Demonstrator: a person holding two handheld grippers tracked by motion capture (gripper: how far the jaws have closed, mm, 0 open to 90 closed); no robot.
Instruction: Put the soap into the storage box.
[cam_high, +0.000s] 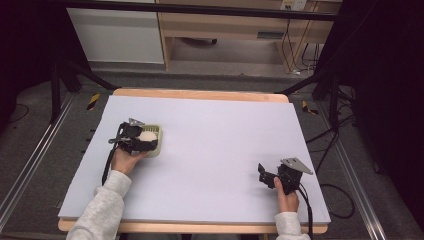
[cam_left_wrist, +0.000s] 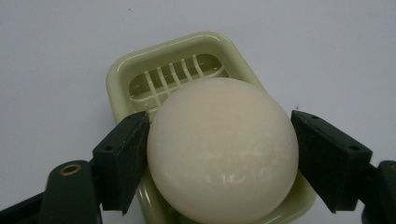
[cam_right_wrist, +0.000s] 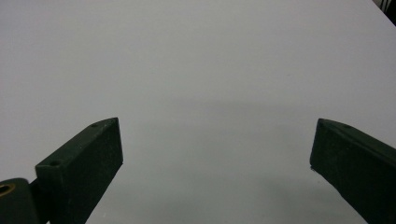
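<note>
Left tool grips the soap across its widest part, both jaws touching, poised over the slatted dish that drains it. Right tool rests wide open, empty, over bare tabletop.

The left tool sits over a pale green dish on the bench, with a round white soap between its jaws. The dish pokes out past the tool's tip. The right tool rests well apart, jaws spread over bare bench, pointing toward the left one.
</note>
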